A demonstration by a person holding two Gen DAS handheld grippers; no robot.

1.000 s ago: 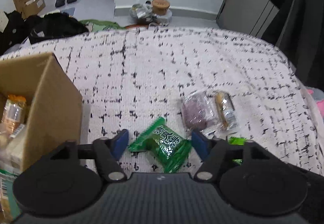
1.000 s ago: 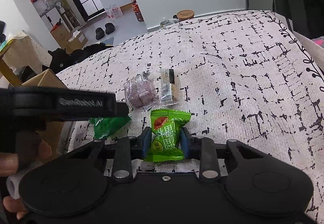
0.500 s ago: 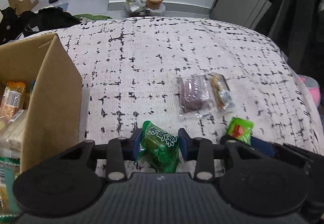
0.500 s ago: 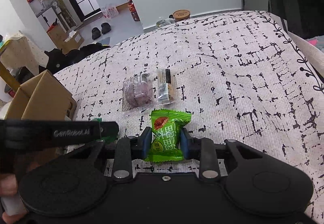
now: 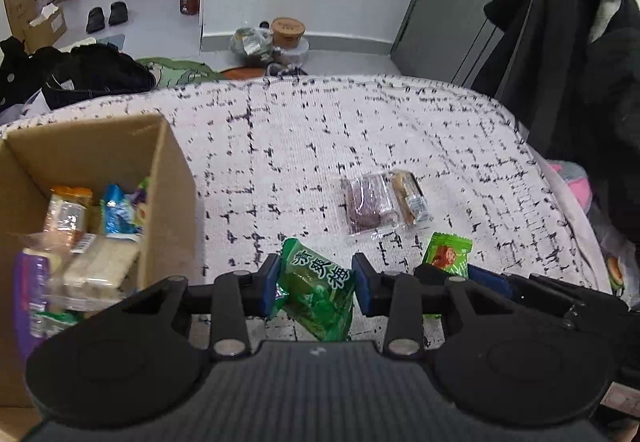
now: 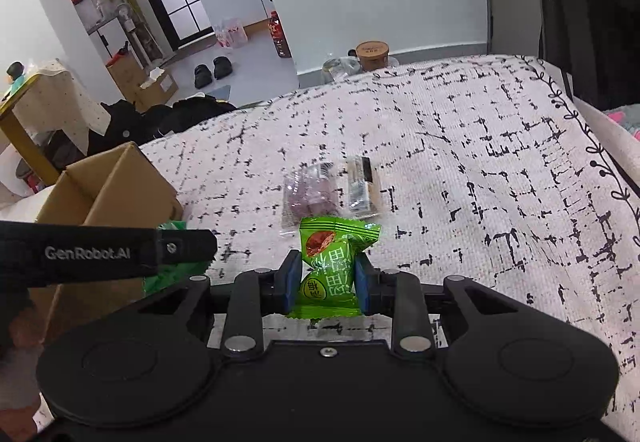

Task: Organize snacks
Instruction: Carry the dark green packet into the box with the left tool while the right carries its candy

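The left gripper pinches a dark green crinkled plastic snack packet between its blue pads, just beside the open brown cardboard box of wrapped snacks. The right gripper clamps a bright green foil candy packet above the white black-flecked woven cloth. Beyond both lie a clear-wrapped purple cake and a clear-wrapped tan bar, touching.

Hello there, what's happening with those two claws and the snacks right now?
Left gripper shut on dark green packet; right gripper shut on light green packet. Two clear-wrapped snacks left on the cloth. Cardboard box open, path clear.
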